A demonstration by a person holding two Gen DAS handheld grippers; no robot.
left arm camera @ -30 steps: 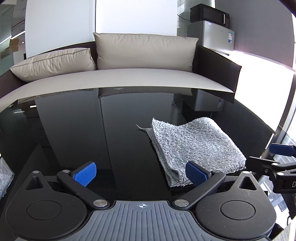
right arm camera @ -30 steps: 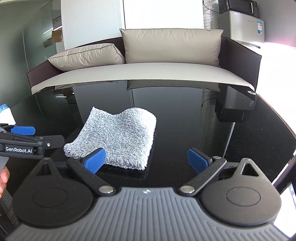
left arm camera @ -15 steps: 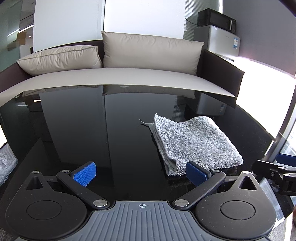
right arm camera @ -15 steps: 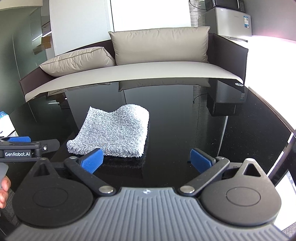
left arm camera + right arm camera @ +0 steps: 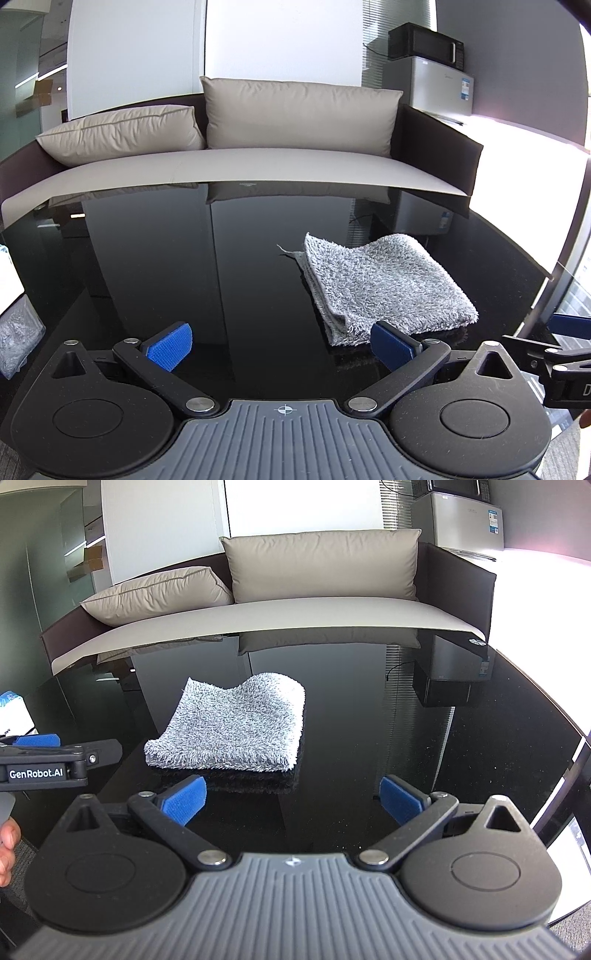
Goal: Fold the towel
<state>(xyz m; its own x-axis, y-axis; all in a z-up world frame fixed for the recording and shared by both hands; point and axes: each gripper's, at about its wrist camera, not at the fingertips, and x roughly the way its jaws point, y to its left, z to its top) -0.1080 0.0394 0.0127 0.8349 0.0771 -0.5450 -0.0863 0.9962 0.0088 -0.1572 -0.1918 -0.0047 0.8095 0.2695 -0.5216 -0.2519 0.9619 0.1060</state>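
The left tongs (image 5: 282, 345) stand spread wide, holding nothing, their right pad just short of the near edge of the towel (image 5: 384, 284). The right tongs (image 5: 293, 801) are likewise spread and empty. The grey towel (image 5: 232, 727) lies folded on the glossy black table (image 5: 221, 266), with a beige sofa (image 5: 258, 170) beyond

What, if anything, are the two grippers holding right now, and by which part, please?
Nothing is held. The left gripper and right gripper are both open and empty; the folded towel lies untouched on the table.
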